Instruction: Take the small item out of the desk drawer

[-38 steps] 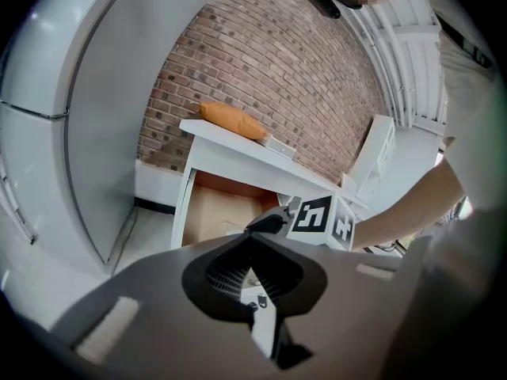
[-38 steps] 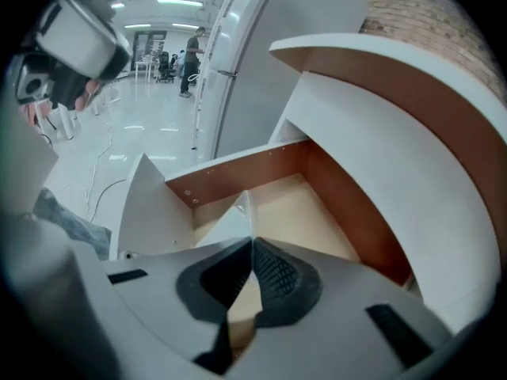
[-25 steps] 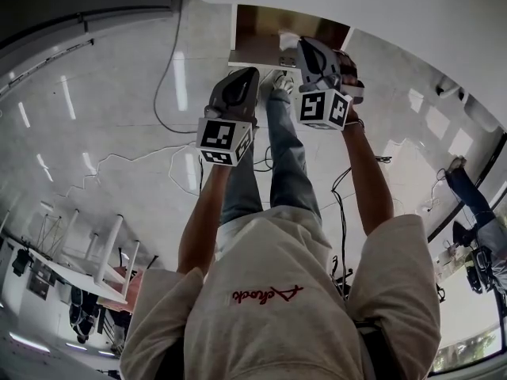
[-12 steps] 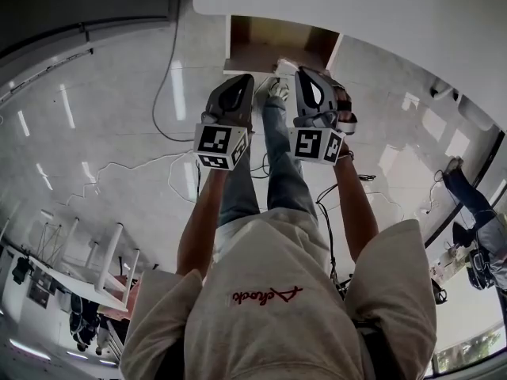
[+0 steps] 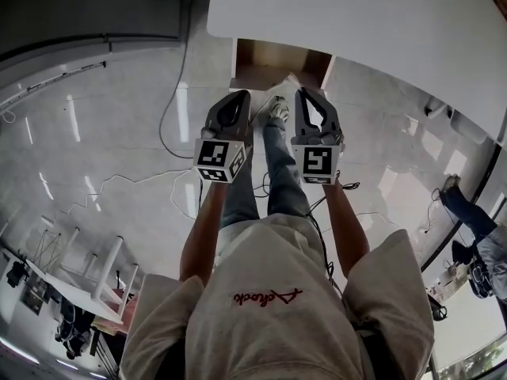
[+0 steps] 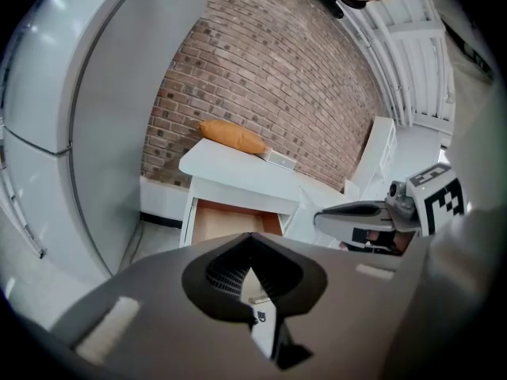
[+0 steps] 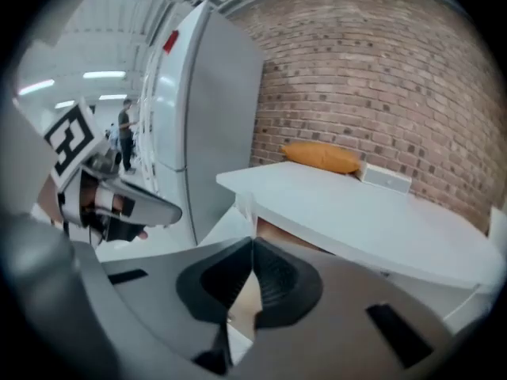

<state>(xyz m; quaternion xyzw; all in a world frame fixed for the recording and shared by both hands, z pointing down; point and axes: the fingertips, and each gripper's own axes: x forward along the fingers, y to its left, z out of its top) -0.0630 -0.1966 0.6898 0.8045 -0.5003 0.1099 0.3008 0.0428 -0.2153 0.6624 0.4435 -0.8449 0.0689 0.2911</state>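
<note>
The right gripper (image 5: 304, 93), clenched on what looks like the small item (image 5: 288, 78), a pale scrap at its tip, hangs at the front edge of the open drawer (image 5: 269, 52) under the counter (image 5: 356, 22), apparently to lift it clear, while the left gripper (image 5: 238, 95), closed and empty, waits alongside.

Seen from above, the worktop (image 5: 356, 22) spans twelve to two o'clock, and a drawer (image 5: 273, 66) is pulled out from under its near edge at twelve o'clock. The left gripper (image 5: 240, 95) and right gripper (image 5: 306, 93) sit side by side just before the drawer, with the person's legs (image 5: 273, 165) beneath and between them. A cable (image 5: 170, 77) trails over the floor (image 5: 95, 133) at ten o'clock. On the worktop a cushion (image 6: 231, 137) lies against the brick wall (image 6: 293, 77) behind, with a box (image 6: 279, 158) just right of it. A fridge (image 6: 79, 117) stands left of the worktop.
</note>
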